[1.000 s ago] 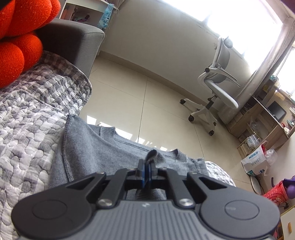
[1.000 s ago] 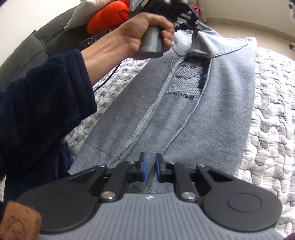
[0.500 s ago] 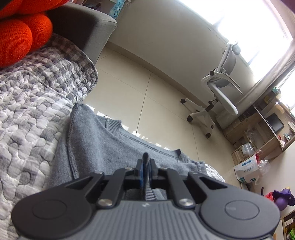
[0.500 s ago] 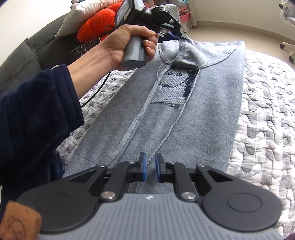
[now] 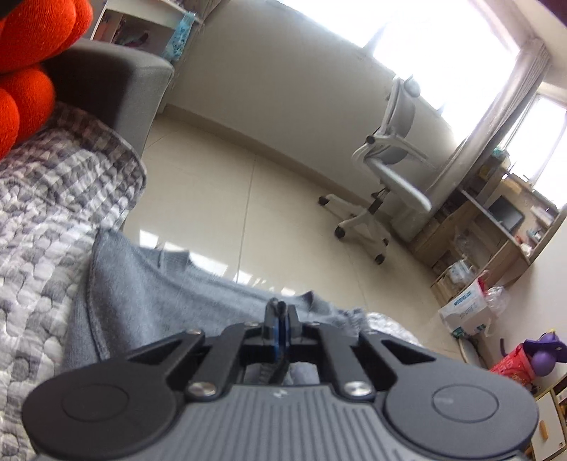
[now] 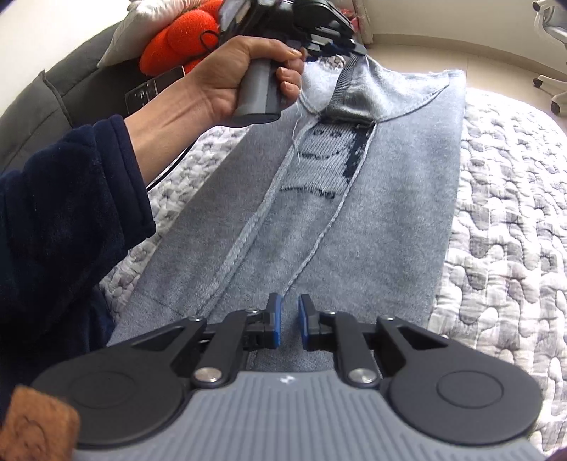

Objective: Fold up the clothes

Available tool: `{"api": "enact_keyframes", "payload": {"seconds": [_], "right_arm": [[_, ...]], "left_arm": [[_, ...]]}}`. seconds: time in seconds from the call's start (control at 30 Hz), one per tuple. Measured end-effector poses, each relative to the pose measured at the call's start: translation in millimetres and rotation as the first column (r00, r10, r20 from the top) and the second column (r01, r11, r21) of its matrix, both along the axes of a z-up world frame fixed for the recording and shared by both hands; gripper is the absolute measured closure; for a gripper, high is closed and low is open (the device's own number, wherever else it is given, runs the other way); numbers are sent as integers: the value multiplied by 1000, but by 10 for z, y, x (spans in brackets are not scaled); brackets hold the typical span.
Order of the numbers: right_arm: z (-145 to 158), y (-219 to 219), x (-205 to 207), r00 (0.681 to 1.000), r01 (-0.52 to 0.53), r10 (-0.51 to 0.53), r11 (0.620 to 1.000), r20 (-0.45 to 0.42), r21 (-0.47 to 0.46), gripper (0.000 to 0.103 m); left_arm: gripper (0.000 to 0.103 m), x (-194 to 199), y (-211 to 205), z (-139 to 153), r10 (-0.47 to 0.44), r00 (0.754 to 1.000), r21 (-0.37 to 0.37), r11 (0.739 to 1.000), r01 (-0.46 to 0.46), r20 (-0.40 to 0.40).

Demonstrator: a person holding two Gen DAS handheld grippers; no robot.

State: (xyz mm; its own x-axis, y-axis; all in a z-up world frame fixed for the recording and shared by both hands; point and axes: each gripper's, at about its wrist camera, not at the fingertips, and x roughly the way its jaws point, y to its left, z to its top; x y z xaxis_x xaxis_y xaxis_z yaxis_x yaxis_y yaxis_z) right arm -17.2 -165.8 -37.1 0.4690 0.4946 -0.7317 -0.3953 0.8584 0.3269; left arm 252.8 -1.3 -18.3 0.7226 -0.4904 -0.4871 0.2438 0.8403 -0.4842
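A grey knit sweater (image 6: 389,212) lies lengthwise on the quilt, both sides folded inward, with a knitted face pattern near its far end. In the right wrist view a hand (image 6: 226,81) holds my left gripper (image 6: 340,49), which is shut on the dark ribbed neck edge and lifts it slightly. In the left wrist view the left gripper (image 5: 280,312) pinches a fold of the sweater (image 5: 159,294). My right gripper (image 6: 288,319) hovers over the sweater's near hem, open by a narrow gap with nothing pinched.
A grey-and-white quilt (image 6: 503,212) covers the sofa seat. Orange cushions (image 5: 32,32) and the dark sofa arm (image 5: 117,85) stand at the far left. Beyond lie tiled floor, an office chair (image 5: 389,159) and shelving (image 5: 496,220). A dark blue sleeve (image 6: 63,212) fills the left.
The left gripper kept its hold on the neck edge and drifted a little toward the near left, tilting. The right gripper's narrow gap stayed the same.
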Motion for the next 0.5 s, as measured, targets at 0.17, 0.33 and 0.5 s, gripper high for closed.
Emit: {"api": "enact_keyframes", "payload": {"seconds": [0.17, 0.33, 0.5], "right_arm": [[-37, 4, 40, 1000, 17, -17, 1000, -10, -6, 86], [-33, -3, 41, 1000, 19, -19, 1000, -11, -11, 86], [7, -81, 56, 999, 40, -40, 999, -12, 25, 86]], "left_arm": [[101, 134, 70, -69, 48, 999, 41, 998, -48, -6], [101, 211, 57, -192, 65, 997, 45, 997, -63, -30], [101, 236, 55, -231, 77, 996, 48, 996, -75, -37]]}}
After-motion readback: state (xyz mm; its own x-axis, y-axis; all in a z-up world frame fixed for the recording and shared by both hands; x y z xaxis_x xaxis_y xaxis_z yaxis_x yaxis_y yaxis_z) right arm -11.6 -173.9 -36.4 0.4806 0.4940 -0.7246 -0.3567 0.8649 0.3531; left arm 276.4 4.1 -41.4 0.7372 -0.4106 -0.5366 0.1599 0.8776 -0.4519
